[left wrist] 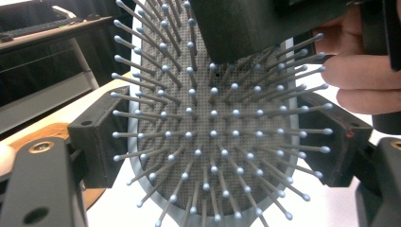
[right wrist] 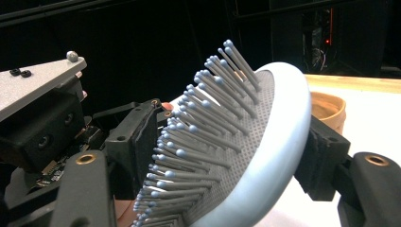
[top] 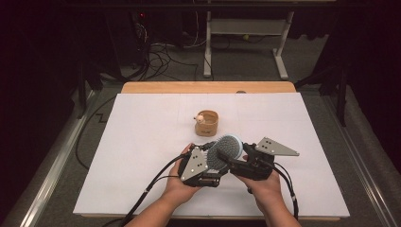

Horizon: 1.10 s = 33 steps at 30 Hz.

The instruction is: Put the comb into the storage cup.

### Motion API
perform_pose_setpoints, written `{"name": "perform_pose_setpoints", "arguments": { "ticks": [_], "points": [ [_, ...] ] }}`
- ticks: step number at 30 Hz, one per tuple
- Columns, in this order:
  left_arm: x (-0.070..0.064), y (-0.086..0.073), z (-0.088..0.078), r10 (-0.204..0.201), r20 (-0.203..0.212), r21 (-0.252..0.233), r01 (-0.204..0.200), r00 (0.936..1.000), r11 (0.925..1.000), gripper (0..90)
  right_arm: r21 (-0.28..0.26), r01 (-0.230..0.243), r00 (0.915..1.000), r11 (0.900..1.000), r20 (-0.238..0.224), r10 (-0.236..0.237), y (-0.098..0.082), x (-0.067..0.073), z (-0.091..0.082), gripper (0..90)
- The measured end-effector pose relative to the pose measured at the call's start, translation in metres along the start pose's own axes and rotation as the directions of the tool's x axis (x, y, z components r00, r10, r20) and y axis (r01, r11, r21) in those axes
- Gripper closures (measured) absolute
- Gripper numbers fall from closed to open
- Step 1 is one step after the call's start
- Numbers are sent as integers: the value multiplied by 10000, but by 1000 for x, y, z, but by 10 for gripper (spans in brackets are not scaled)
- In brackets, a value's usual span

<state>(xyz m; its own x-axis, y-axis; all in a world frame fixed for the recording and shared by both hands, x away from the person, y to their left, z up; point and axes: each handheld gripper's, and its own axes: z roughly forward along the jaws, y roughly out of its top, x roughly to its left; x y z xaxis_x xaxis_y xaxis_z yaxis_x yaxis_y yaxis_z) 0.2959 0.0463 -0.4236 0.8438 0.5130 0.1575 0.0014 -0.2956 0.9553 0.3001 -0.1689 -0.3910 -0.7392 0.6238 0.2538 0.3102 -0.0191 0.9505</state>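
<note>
A pale blue hairbrush (top: 227, 147) with grey ball-tipped bristles is held up over the table's front middle, between both grippers. My left gripper (top: 213, 160) is shut on the brush head (left wrist: 213, 132), with one of its pads (left wrist: 101, 137) on each side rim. From the right, my right gripper (top: 232, 160) has the same head (right wrist: 265, 137) between its jaws: one jaw lies on the bristle tips and bends them, the other sits against the smooth back. The brush handle is hidden.
A small round wooden cup (top: 206, 123) with a little pale figure at its rim stands just beyond the grippers, also seen as the wooden cup (right wrist: 328, 111). White paper (top: 142, 142) covers the table. Cables trail back from both grippers towards the front edge.
</note>
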Motion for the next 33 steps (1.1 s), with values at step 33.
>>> {"name": "perform_pose_setpoints", "arguments": {
  "ticks": [33],
  "points": [
    [1, 1, 1, -84, -51, 126, 85, 10000, 9999, 200, 99, -734, 9971, 9973, -175, 735, 4, -4, 0, 435]
  ]
}}
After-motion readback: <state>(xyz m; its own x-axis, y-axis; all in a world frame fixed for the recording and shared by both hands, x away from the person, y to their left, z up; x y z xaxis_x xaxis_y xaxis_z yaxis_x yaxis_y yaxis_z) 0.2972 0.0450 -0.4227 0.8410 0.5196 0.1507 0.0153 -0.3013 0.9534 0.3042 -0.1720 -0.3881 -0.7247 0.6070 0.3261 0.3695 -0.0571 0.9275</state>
